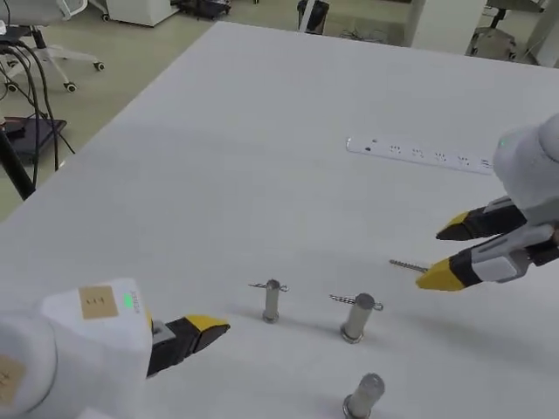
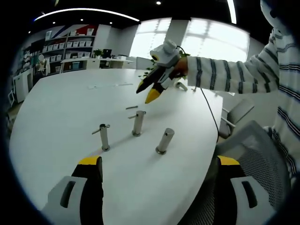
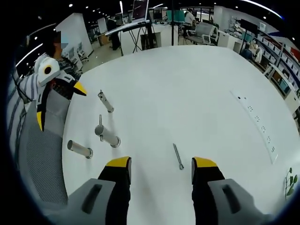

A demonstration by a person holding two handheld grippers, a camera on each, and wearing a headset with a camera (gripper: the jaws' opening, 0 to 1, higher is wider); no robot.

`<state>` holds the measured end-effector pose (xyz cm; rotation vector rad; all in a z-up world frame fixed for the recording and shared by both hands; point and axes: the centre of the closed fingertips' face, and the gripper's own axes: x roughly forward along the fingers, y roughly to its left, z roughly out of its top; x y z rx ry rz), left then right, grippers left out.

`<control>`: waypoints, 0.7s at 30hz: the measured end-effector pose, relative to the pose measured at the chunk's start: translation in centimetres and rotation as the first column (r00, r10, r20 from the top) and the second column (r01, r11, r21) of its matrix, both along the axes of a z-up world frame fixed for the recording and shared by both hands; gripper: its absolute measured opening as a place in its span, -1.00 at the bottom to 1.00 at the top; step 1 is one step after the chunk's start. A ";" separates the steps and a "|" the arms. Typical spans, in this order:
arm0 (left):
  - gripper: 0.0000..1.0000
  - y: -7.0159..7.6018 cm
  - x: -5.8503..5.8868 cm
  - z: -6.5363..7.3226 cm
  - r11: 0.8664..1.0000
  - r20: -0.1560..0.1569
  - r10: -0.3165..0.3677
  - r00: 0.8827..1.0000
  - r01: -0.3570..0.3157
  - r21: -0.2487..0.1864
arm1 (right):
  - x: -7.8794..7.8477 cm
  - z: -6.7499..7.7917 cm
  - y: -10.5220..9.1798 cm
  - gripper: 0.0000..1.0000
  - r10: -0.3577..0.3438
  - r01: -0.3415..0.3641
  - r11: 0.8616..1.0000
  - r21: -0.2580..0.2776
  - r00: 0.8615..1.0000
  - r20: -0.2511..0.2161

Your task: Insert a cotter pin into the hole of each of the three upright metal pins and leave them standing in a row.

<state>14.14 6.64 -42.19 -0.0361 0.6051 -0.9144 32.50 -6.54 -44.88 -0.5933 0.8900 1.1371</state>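
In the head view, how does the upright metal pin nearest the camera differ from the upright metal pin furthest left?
The nearest upright metal pin has a bare top, while the leftmost upright metal pin has a thin cotter pin crosswise through its top. The leftmost pin also looks slimmer than the nearest one. Both are grey cylinders standing upright on the white table.

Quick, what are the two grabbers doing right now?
Left gripper: open, holding nothing.
Right gripper: open, holding nothing; a loose cotter pin lies just ahead of its jaws.
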 end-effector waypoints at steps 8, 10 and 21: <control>0.97 0.3 0.1 0.1 1.000 0.004 0.013 1.000 -0.013 -0.003 | 0.2 -2.4 -0.3 -0.24 0.037 -0.037 0.995 -0.087 0.999 -0.010; 0.97 0.4 0.1 0.0 1.000 0.004 0.016 1.000 -0.016 -0.003 | 0.4 -3.0 -0.4 -0.31 0.055 -0.055 0.993 -0.100 0.998 -0.012; 0.96 0.7 0.2 -0.2 1.000 0.000 0.031 1.000 -0.031 -0.003 | 2.3 -4.3 -0.1 -0.66 0.037 -0.035 0.992 -0.120 0.999 0.009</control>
